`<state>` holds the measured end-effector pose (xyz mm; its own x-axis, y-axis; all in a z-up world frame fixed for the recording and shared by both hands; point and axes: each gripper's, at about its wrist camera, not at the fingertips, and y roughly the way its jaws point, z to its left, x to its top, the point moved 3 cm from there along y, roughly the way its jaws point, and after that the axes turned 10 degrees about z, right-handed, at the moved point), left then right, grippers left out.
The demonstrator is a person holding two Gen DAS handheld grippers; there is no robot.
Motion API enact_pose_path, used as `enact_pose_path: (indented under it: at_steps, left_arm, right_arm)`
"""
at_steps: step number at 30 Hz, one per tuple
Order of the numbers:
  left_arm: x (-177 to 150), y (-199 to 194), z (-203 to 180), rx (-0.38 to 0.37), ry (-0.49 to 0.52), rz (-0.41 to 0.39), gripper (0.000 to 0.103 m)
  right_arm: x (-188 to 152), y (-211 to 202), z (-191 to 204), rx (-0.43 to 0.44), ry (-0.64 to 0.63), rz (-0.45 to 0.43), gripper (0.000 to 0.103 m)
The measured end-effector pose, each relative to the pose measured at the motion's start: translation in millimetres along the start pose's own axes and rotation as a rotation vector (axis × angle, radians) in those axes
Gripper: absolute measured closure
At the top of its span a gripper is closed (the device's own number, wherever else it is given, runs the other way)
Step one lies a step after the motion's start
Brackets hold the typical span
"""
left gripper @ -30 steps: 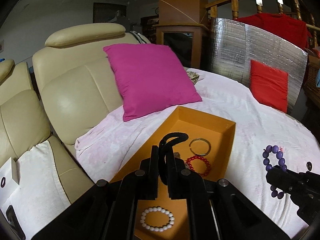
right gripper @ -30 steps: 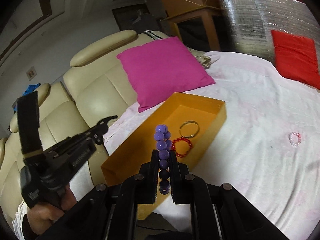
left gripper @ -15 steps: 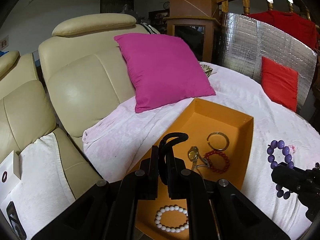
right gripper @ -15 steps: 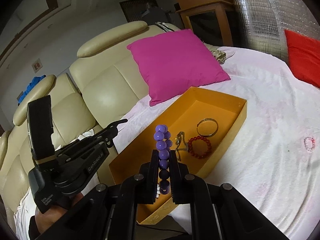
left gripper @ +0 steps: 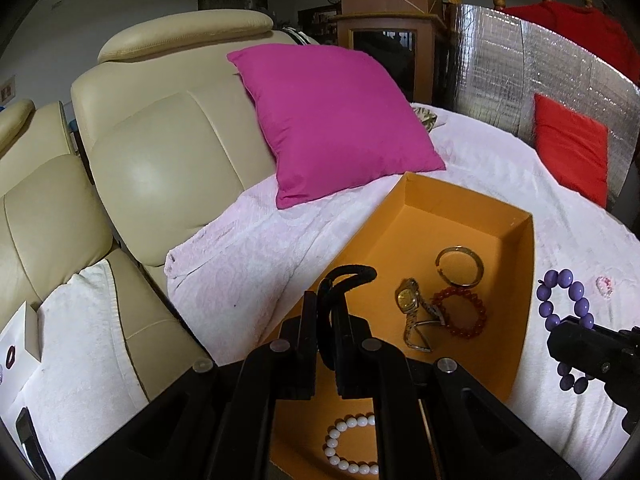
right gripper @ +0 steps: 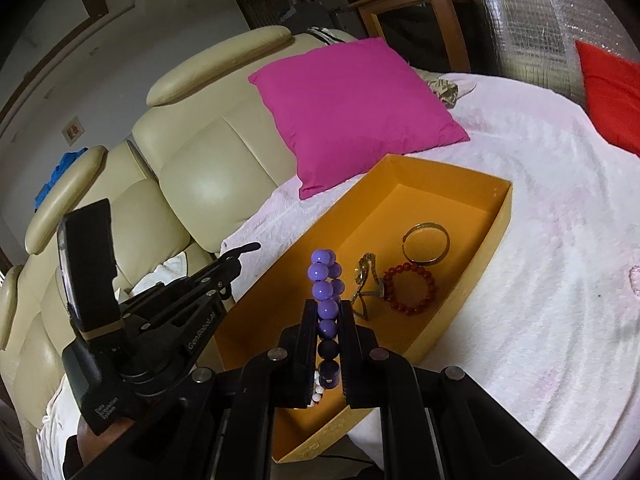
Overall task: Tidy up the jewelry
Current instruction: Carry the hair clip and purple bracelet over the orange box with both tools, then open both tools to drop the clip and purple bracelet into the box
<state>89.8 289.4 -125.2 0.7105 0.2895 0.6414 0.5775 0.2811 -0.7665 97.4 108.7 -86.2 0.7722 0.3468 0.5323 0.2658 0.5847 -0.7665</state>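
Note:
An open orange box [left gripper: 524, 280] [right gripper: 492, 240] lies on the pink-white cloth. In it lie a gold bangle [left gripper: 460, 266] [right gripper: 426, 244], a gold watch [left gripper: 412, 312] [right gripper: 366, 284], a red bead bracelet [left gripper: 464, 318] [right gripper: 410, 290] and a white bead bracelet [left gripper: 350, 444]. My left gripper [left gripper: 325, 312] is shut on a black loop band [left gripper: 352, 274] above the box's near left side. My right gripper [right gripper: 327, 314] is shut on a purple bead bracelet [right gripper: 324, 288] [left gripper: 564, 300] held upright above the box's near end.
A magenta cushion [left gripper: 336, 120] leans on the cream leather sofa [left gripper: 168, 152] behind the box. A red cushion [left gripper: 568, 152] leans on a silver foil panel [left gripper: 560, 80] at the right. A small pink bracelet [left gripper: 603, 285] [right gripper: 636, 276] lies on the cloth right of the box.
Both grippers have moved left and a little back, so the box now lies further right in both views. Each keeps its hold. The watch has come into view.

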Motion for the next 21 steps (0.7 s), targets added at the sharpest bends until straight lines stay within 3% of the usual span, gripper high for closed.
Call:
enact_pose_path:
  at_steps: [21]
  left_arm:
    - [1,68,-1,0.073,0.057,0.123,0.096]
  right_arm:
    - [15,59,-16,0.039,0.043,0.092,0.092]
